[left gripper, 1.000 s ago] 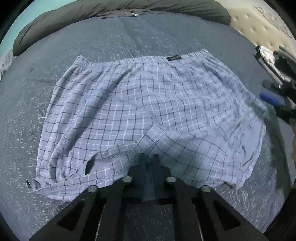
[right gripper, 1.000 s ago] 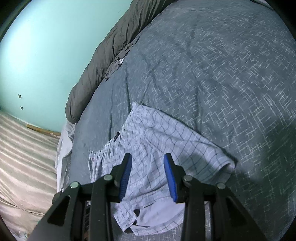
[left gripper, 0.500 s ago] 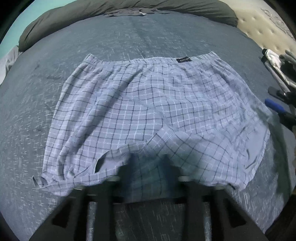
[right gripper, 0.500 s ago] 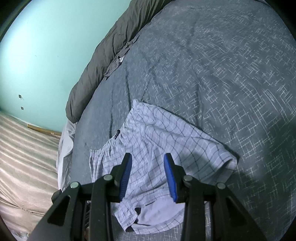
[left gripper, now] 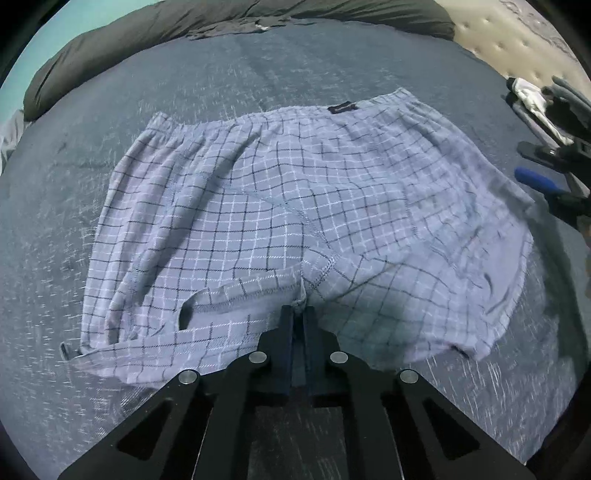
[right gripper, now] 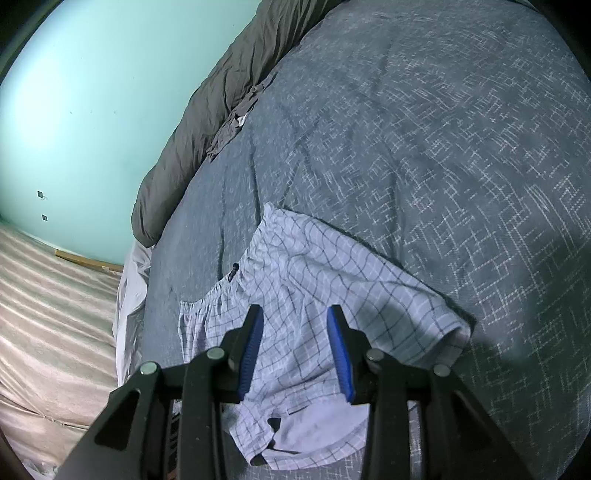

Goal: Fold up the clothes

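Light-blue checked boxer shorts (left gripper: 295, 206) lie spread on the dark patterned bedspread (left gripper: 258, 81), waistband and dark label away from me. My left gripper (left gripper: 298, 312) is shut, its tips pinching the crotch seam at the near edge. In the right wrist view the shorts (right gripper: 317, 280) lie under my right gripper (right gripper: 295, 326), which hovers open above them with nothing between its blue pads (right gripper: 338, 332). The right gripper (left gripper: 539, 182) also shows at the right edge of the left wrist view, beside the shorts' right leg.
A rolled dark-grey duvet (left gripper: 221, 22) runs along the far side of the bed, with a crumpled dark garment (right gripper: 232, 129) beside it. A beige tufted headboard (left gripper: 517, 37) is at top right. A teal wall (right gripper: 92, 110) and striped floor (right gripper: 48, 314) lie beyond the bed's edge.
Half a second ago the near hem hid the left fingers; now the fingers show again with the crotch seam pinched at their tips. The right gripper has barely moved.
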A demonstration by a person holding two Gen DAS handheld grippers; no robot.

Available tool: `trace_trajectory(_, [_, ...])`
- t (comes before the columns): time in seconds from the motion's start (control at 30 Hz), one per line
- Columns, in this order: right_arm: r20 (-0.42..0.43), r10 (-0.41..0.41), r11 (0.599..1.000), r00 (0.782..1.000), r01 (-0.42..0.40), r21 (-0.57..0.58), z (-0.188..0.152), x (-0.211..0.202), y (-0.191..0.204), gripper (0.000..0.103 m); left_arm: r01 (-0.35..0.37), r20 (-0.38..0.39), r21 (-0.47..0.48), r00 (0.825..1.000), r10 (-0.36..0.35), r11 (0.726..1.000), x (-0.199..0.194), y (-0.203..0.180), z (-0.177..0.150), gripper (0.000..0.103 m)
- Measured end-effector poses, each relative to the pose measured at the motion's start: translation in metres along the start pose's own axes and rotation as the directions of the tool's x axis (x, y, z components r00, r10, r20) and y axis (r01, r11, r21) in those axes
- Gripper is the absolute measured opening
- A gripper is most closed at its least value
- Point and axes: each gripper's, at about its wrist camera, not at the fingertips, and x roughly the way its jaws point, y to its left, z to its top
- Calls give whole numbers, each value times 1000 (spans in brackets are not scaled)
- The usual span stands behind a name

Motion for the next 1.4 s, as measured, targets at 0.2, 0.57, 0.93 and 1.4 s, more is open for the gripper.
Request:
trace_trajectory(0.2, [-12,-1,1000,1000,1,-8,-3,3,1,36,39,4,6,999,-39,999,-25,3,-16,4])
trace_trajectory(0.57, [-59,-10,999,998,8,-48,-15,10,12,36,98,-10,-5,995,-98,995,-39,11,-49,5])
trace_trajectory(0.93, [-272,-53,955,961,-31,-294,-88,35,60,43,130,50,-15,990,-129,991,-40,12,-47,5])
trace_trajectory(1.4, [-370,18,972,929,-104,-213,-123,62,60,37,132,87,-7,987,-131,991,-49,15,-36,5])
